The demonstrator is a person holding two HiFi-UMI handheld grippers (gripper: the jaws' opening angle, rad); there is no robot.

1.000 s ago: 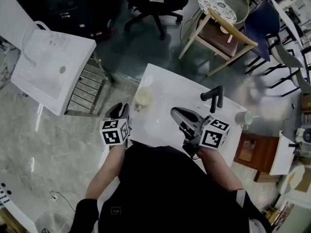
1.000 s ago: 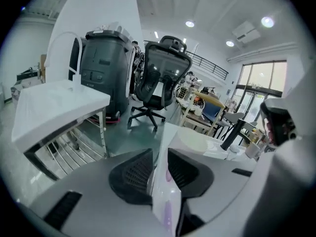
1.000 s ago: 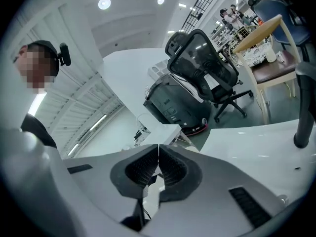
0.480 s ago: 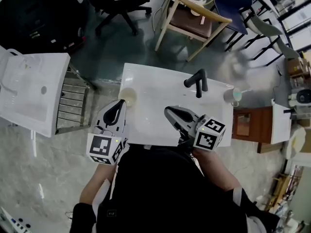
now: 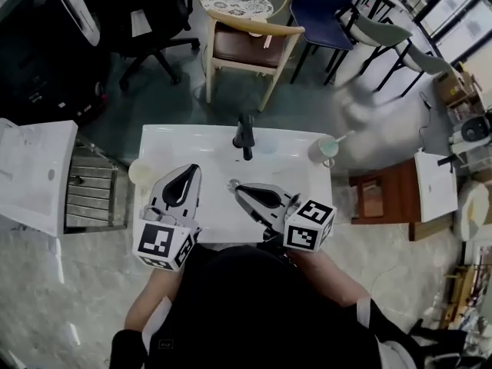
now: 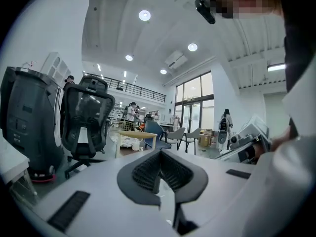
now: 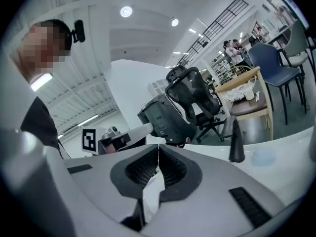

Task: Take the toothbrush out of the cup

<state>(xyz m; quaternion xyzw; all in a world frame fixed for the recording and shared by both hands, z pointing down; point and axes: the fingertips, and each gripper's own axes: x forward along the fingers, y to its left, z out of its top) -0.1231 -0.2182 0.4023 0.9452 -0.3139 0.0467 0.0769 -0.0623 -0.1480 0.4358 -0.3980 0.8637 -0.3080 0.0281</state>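
Toothbrush in cup, rt corner of counter; chairs beyond.

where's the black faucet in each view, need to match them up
Head view: black faucet at top centre, on the far edge of the white counter.
Left gripper view: not in it.
Right gripper view: black faucet right of centre, standing upright on the counter.
Shared landmark: the wooden chair.

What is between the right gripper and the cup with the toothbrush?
Nothing: in the head view, only bare white tabletop lies between the right gripper and the cup.
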